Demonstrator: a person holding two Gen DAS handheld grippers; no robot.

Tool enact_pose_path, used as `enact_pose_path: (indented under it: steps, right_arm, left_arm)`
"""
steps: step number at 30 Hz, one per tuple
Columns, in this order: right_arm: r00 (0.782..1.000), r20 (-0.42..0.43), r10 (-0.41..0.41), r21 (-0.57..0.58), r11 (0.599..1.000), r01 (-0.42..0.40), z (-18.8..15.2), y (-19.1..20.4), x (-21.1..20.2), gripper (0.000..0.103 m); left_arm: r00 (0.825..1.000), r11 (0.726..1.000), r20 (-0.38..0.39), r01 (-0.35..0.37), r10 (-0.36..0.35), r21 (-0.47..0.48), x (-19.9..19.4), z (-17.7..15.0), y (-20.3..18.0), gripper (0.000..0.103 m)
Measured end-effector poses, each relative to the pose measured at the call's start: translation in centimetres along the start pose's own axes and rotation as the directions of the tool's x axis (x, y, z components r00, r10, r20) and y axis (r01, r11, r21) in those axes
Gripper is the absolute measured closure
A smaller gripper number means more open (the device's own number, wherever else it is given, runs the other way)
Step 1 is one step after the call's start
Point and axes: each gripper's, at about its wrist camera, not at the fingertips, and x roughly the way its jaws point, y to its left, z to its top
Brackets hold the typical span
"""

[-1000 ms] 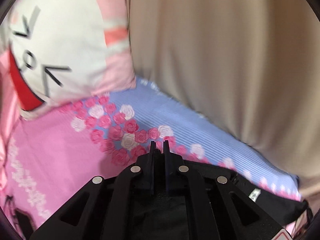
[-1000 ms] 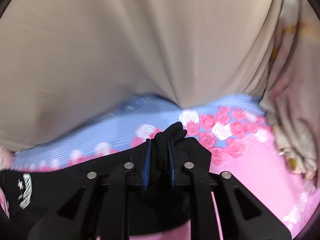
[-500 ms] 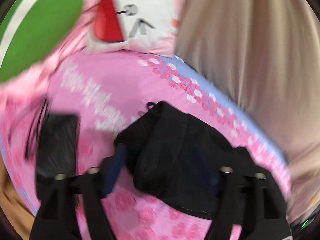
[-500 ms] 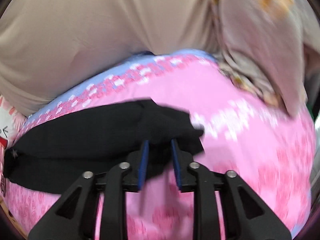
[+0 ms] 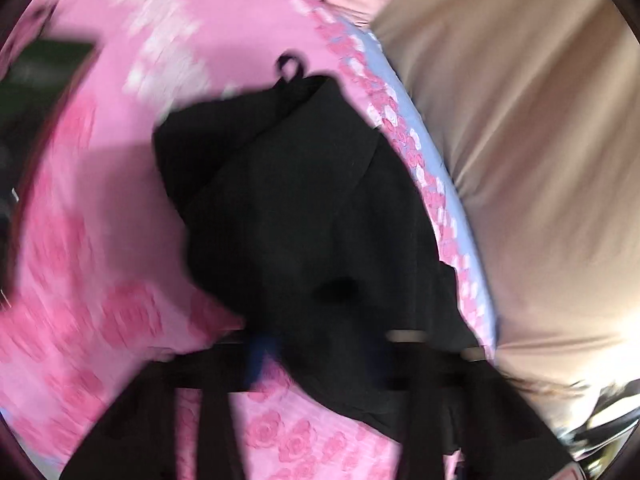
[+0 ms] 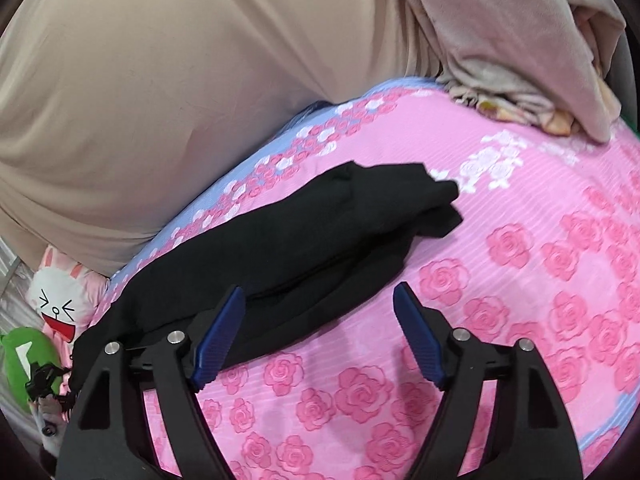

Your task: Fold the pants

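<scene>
The black pants [image 6: 320,236] lie folded in a long strip on the pink rose-print bedsheet [image 6: 520,280], near its blue edge. My right gripper [image 6: 320,316] is open and empty, its blue-padded fingers [image 6: 218,336] just above the near edge of the pants. In the blurred left wrist view the pants [image 5: 304,216] fill the middle, with a small loop at their far end. My left gripper [image 5: 320,356] is open, its fingers spread wide over the near part of the pants, holding nothing.
A beige curtain [image 6: 180,80] hangs along the far side of the bed. A crumpled pale blanket [image 6: 520,48] sits at the far right. A white cartoon-face pillow [image 6: 60,304] and a green item [image 6: 24,352] lie at the left end.
Both grippers let go of the pants and opened wide. Both have pulled back and up from the curtain side, so the folded pants now lie free on the sheet.
</scene>
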Motion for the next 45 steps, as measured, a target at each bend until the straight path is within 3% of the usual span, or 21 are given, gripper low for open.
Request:
enact_pose_path:
  steps: [3, 6, 10, 12, 13, 14, 17, 19, 21, 23, 25, 28, 30, 34, 36, 37, 38, 39, 41, 43, 45]
  right_arm:
    - [1.000, 0.003, 0.014, 0.025, 1.000, -0.015, 0.8, -0.3, 0.3, 0.029]
    - [0.998, -0.019, 0.061, 0.103, 0.993, -0.059, 2.0, -1.1, 1.4, 0.027]
    - [0.997, -0.046, 0.068, 0.220, 0.974, -0.056, 3.2, -2.7, 4.1, 0.020]
    - [0.996, -0.059, 0.065, 0.258, 0.965, -0.048, 4.1, -3.4, 5.9, 0.042]
    - [0.996, -0.077, 0.043, 0.249, 0.968, -0.023, 4.7, -3.2, 6.7, 0.075]
    - [0.996, -0.084, 0.024, 0.234, 0.972, -0.003, 5.1, -3.0, 7.0, 0.096]
    - [0.996, 0.019, 0.085, 0.154, 0.984, -0.087, 9.3, 0.1, 4.5, 0.097]
    - [0.980, 0.112, 0.163, 0.063, 0.983, -0.171, 11.9, 3.2, 0.9, 0.097]
    - [0.974, 0.157, 0.164, -0.019, 0.986, -0.163, 13.1, 4.9, -1.7, 0.097]
    - [0.986, 0.131, 0.107, -0.064, 0.993, -0.099, 12.5, 4.5, -1.9, 0.097]
    - [0.999, -0.011, -0.040, -0.083, 0.996, 0.039, 9.8, 1.4, 1.5, 0.097]
    - [0.971, -0.185, -0.153, -0.068, 0.987, 0.143, 5.3, -3.1, 6.3, 0.097]
    - [0.977, -0.169, -0.132, -0.054, 0.991, 0.125, 3.5, -4.3, 6.3, 0.095]
    - [0.982, -0.168, -0.091, 0.006, 0.996, 0.094, 3.4, -5.1, 5.4, 0.088]
    - [0.984, -0.165, -0.069, 0.048, 0.996, 0.078, 3.8, -5.3, 5.5, 0.078]
    - [0.988, -0.153, -0.029, 0.093, 0.995, 0.043, 3.9, -5.5, 5.4, 0.065]
    - [0.990, -0.140, 0.001, 0.122, 0.992, 0.016, 4.1, -5.8, 5.3, 0.064]
    - [0.990, -0.136, 0.023, 0.137, 0.991, -0.004, 4.3, -5.9, 5.6, 0.065]
    - [0.985, -0.169, -0.038, 0.087, 0.995, 0.053, 5.5, -4.6, 7.2, 0.096]
    - [0.989, -0.140, -0.046, 0.011, 0.999, 0.048, 6.9, -1.7, 6.9, 0.097]
    - [0.999, -0.027, 0.038, -0.058, 0.998, -0.039, 9.5, 2.1, 4.0, 0.097]
  left_arm:
    - [0.996, 0.995, 0.044, 0.070, -0.073, 0.070, -3.3, 3.3, -2.7, 0.099]
    - [0.992, 0.993, 0.116, 0.026, -0.039, 0.116, -5.6, 5.2, -4.3, 0.099]
    - [0.992, 0.989, 0.112, -0.067, 0.052, 0.132, -4.3, 6.3, -4.6, 0.099]
    - [0.993, 0.988, 0.090, -0.085, 0.074, 0.130, -3.6, 6.0, -3.5, 0.100]
    - [0.993, 0.988, 0.085, -0.093, 0.083, 0.122, -3.2, 6.2, -3.1, 0.100]
    - [0.993, 0.988, 0.085, -0.094, 0.084, 0.122, -3.0, 6.5, -3.1, 0.100]
    - [0.995, 0.987, 0.087, -0.056, 0.044, 0.148, -4.6, 7.8, -4.7, 0.100]
    - [0.993, 0.980, 0.116, -0.049, 0.027, 0.194, -6.2, 8.8, -6.8, 0.100]
    - [0.989, 0.970, 0.139, -0.078, 0.047, 0.229, -7.2, 9.1, -8.1, 0.100]
    - [0.984, 0.955, 0.150, -0.135, 0.098, 0.263, -7.4, 8.2, -7.8, 0.100]
    - [0.976, 0.939, 0.125, -0.205, 0.176, 0.275, -5.9, 7.2, -5.5, 0.100]
    - [0.955, 0.922, 0.022, -0.290, 0.294, 0.256, -2.0, 5.5, -0.7, 0.099]
    - [0.947, 0.915, 0.013, -0.315, 0.322, 0.252, -0.7, 4.6, 0.9, 0.097]
    - [0.944, 0.903, 0.076, -0.329, 0.321, 0.276, -2.1, 3.8, 0.3, 0.093]
    - [0.941, 0.892, 0.104, -0.339, 0.323, 0.297, -2.6, 3.9, -0.3, 0.092]
    - [0.940, 0.891, 0.111, -0.341, 0.322, 0.300, -2.7, 3.9, -0.5, 0.092]
    - [0.939, 0.890, 0.115, -0.345, 0.325, 0.299, -2.5, 4.0, -0.7, 0.092]
    - [0.937, 0.889, 0.111, -0.349, 0.331, 0.298, -2.1, 4.3, -0.7, 0.094]
    - [0.937, 0.891, 0.106, -0.349, 0.333, 0.290, -1.7, 4.3, -0.7, 0.097]
    - [0.938, 0.895, 0.110, -0.345, 0.327, 0.281, -1.4, 4.9, -1.1, 0.098]
    - [0.943, 0.901, 0.126, -0.332, 0.308, 0.280, -2.1, 5.5, -1.9, 0.098]
